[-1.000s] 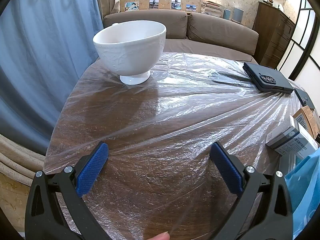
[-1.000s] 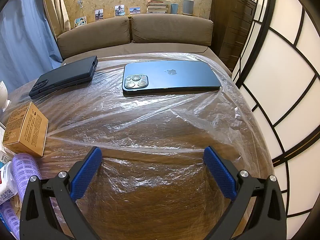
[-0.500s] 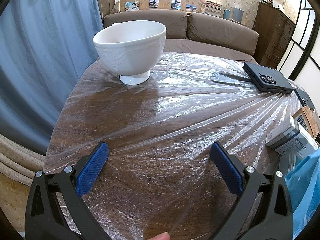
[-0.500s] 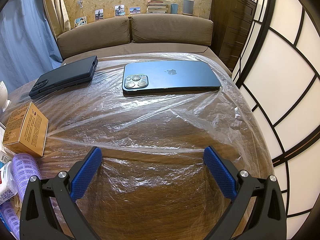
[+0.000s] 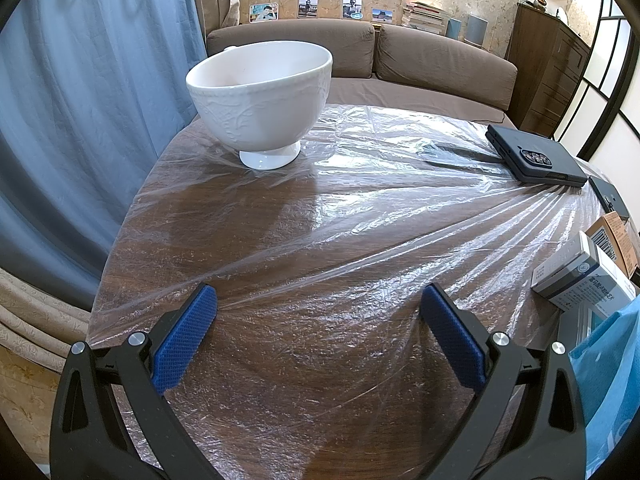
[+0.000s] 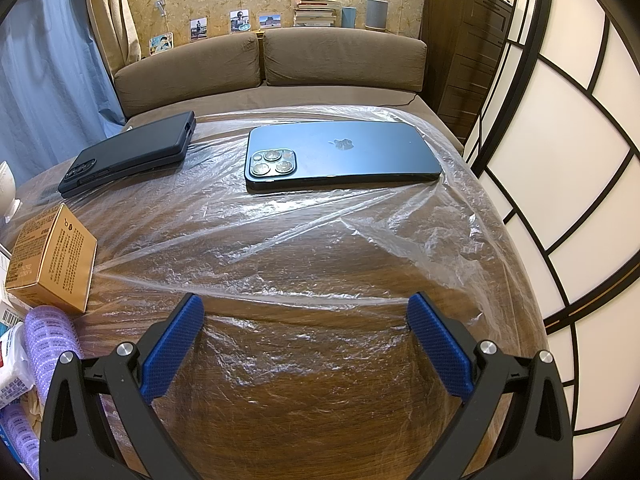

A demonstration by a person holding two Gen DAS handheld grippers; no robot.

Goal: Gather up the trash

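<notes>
Trash here is judged to be the small packaging: light, stiff card boxes, best pinched across their narrow sides, and soft wrappers that will crumple. In the left view, left gripper (image 5: pixel 318 320) is spread and empty above the film-covered table (image 5: pixel 248 240); bowl (image 5: pixel 262 96) upper left, white box (image 5: pixel 580 276) at right edge. In the right view, brown box (image 6: pixel 52 260) and purple wrapper (image 6: pixel 48 344) lie lower left; right gripper (image 6: pixel 306 328) is spread, empty.
</notes>
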